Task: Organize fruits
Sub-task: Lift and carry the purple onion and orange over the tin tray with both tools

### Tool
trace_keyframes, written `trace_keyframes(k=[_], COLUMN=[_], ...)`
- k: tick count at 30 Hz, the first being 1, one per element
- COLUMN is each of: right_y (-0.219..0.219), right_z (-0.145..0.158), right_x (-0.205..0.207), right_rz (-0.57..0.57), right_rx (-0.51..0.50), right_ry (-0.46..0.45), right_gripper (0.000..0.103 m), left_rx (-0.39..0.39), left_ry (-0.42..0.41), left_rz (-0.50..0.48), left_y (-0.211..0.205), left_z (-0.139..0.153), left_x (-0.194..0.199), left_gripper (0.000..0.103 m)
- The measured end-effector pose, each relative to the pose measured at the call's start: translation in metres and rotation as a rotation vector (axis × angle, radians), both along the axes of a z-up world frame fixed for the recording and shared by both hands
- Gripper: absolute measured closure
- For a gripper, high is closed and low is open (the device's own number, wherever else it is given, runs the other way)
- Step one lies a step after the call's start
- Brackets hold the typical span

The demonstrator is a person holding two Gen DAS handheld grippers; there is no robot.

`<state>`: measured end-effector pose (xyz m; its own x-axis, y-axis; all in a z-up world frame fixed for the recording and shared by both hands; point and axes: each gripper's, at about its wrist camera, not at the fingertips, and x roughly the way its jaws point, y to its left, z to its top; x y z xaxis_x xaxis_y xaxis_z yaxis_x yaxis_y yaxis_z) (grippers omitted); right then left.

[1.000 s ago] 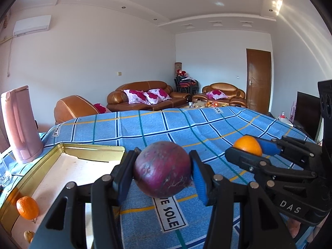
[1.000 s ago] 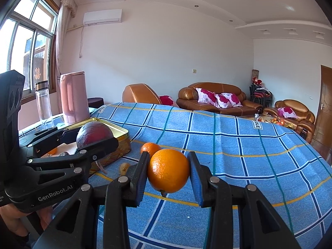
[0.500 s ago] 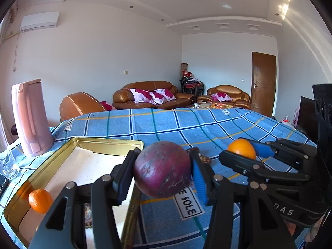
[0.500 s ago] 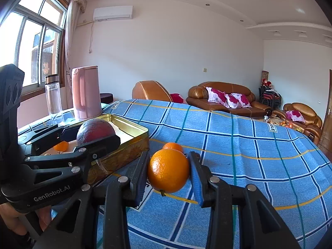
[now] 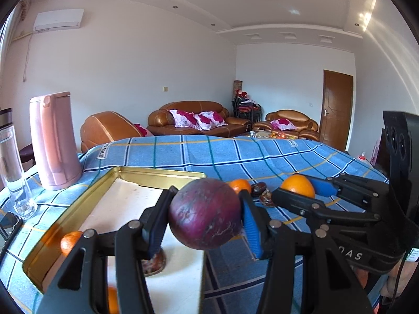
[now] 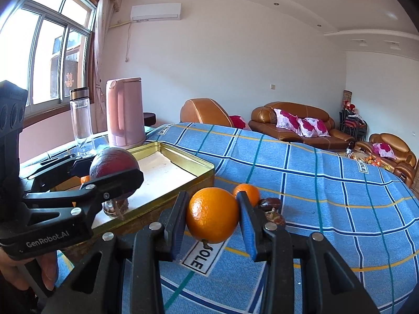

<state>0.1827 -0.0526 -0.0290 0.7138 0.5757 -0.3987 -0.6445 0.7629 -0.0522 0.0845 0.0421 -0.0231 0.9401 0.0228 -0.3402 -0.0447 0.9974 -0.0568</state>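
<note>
Left gripper (image 5: 205, 216) is clamping a round, matte purple fruit (image 5: 205, 213) above the gold metal tray (image 5: 86, 204); right gripper (image 6: 212, 216) is squeezing a glossy, dimpled orange (image 6: 212, 215) over the checked tablecloth (image 6: 327, 183).

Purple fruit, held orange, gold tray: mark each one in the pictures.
Purple fruit (image 5: 205, 213), left wrist view, middle of its skin.
Held orange (image 6: 212, 214), right wrist view, centre of its peel.
Gold tray (image 6: 188, 161), right wrist view, far rim.
</note>
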Motion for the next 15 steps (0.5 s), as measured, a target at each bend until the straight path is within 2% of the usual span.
trace_keyframes(k=[15], right_y=[0.066], right_z=[0.000], right_x=[-0.015], right_rz=[0.135], right_rx=[-0.050], right_ry=[0.004], right_gripper=[0.064], left_rx=[-0.010], left_ry=[0.044], left_rz=[0.142], left_y=[0.068], left_z=[-0.007], left_x=[-0.021], left_gripper=[0.050])
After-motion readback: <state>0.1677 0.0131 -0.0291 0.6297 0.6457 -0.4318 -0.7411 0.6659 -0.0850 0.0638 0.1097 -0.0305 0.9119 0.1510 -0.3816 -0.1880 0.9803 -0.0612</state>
